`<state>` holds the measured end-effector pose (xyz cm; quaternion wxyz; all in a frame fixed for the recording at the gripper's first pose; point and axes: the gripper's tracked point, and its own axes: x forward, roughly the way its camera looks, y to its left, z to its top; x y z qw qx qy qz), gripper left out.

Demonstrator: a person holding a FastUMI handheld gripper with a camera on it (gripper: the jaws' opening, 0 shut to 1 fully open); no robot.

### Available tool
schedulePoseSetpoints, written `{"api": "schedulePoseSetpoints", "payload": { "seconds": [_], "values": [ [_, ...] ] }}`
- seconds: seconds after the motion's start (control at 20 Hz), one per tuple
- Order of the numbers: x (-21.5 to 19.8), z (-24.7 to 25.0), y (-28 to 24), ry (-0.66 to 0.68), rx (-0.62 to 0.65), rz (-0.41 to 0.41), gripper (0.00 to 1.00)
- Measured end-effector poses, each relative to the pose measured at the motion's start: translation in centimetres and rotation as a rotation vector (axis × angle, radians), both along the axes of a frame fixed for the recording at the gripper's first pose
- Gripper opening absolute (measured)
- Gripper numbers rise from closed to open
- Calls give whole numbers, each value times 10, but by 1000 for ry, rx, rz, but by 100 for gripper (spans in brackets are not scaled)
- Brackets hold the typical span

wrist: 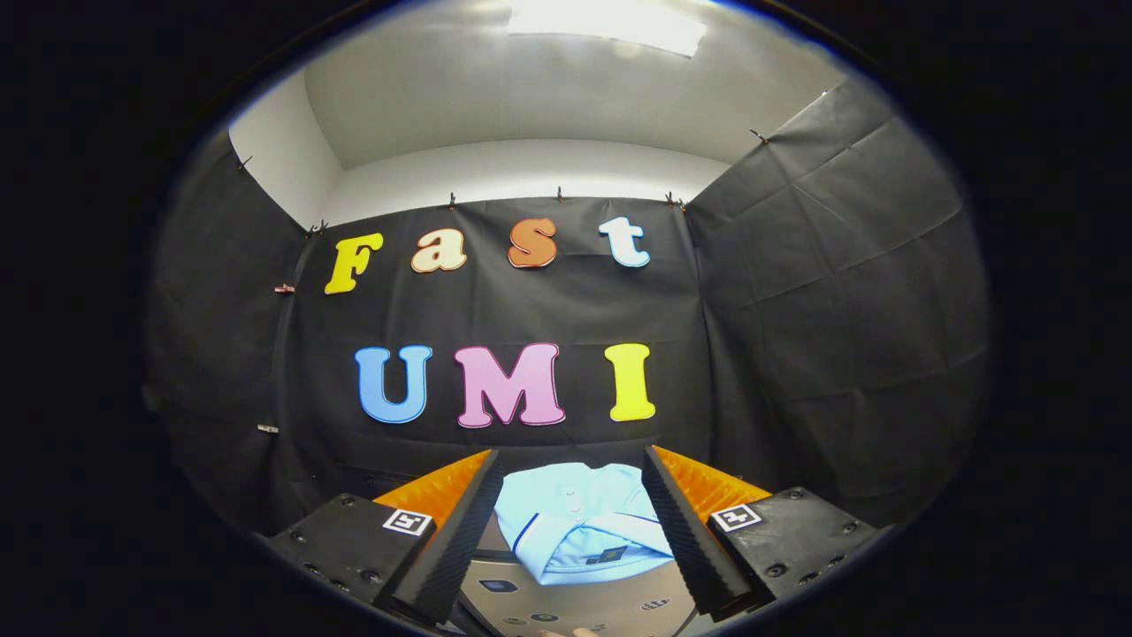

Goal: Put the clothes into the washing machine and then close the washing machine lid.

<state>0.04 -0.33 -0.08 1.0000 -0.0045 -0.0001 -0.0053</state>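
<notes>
One gripper is looking forward along its two fingers, and its jaws are standing wide apart with nothing pressed between them. One piece of clothing is showing: a light blue shirt, folded, with a collar, a dark trim line along one edge and a small dark patch near its nearer end. The shirt is lying in the gap between the two fingers and a little below them, its far edge reaching toward the fingertips; whether either finger is touching the cloth is something I cannot tell. The shirt is resting on a pale grey surface with a few small buttons and marks, which is looking like the top panel of the washing machine, though that is not certain. One square marker is sitting on the gripper body on each side, two in all. Beyond the fingers, the black cloth wall of the booth is closing in the scene on three sides, with a white wall above it and one bright ceiling light. The room between the fingertips and the cloth wall is lying open.
</notes>
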Motion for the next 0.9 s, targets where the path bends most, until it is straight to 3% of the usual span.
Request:
{"api": "schedulePoseSetpoints", "payload": {
  "seconds": [0.45,0.9],
  "values": [
    [11,2,9,2,-28,3,98],
    [58,20,26,3,-81,19,98]
  ]
}}
